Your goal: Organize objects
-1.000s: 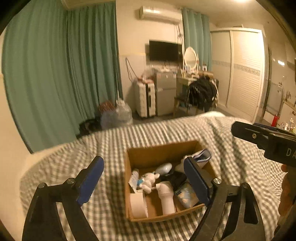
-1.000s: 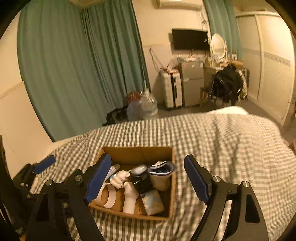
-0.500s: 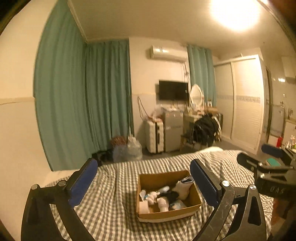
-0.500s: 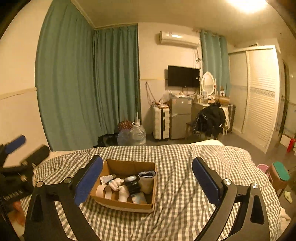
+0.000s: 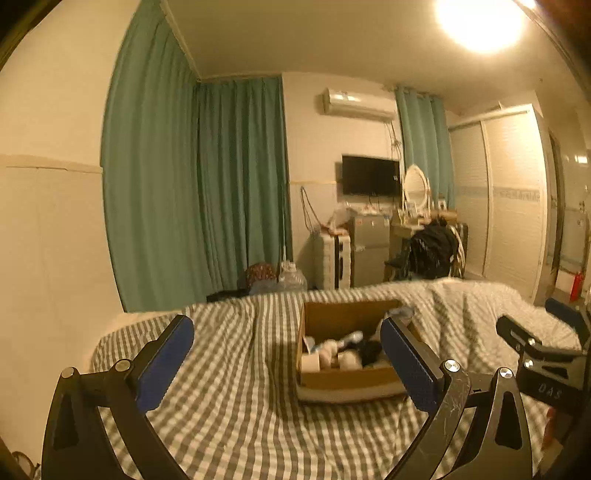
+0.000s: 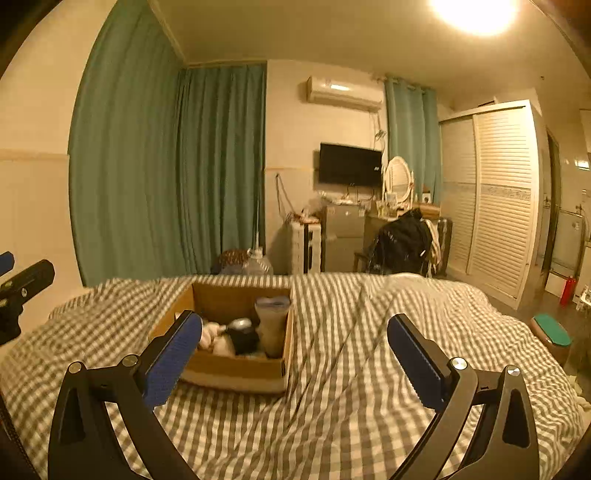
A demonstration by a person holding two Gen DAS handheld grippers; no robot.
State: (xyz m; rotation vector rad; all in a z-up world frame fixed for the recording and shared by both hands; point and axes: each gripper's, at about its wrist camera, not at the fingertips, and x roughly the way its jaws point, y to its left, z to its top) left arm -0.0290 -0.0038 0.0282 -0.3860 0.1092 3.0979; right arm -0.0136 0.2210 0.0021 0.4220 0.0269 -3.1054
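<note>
partly blurred box (image 5: 343,380) contents, fingers (image 5: 406,360) overlapping

Warm amber light floods both views from a ceiling lamp (image 5: 480,22) glaring at one o'clock (blown out white). Fisheye bending curves the edges, corners go black, and the checked bedspread (image 6: 332,406) looks slightly motion-blurred.

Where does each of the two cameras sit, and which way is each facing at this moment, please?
Left wrist: rides the left gripper, facing across the checked bed toward the cardboard box; its own open blue-padded fingers show, with the right gripper at the right edge.
Right wrist: rides the right gripper, facing the same way; open fingers show, with the left gripper at the left edge.
Shared: box, bed, green curtains, television.
</note>
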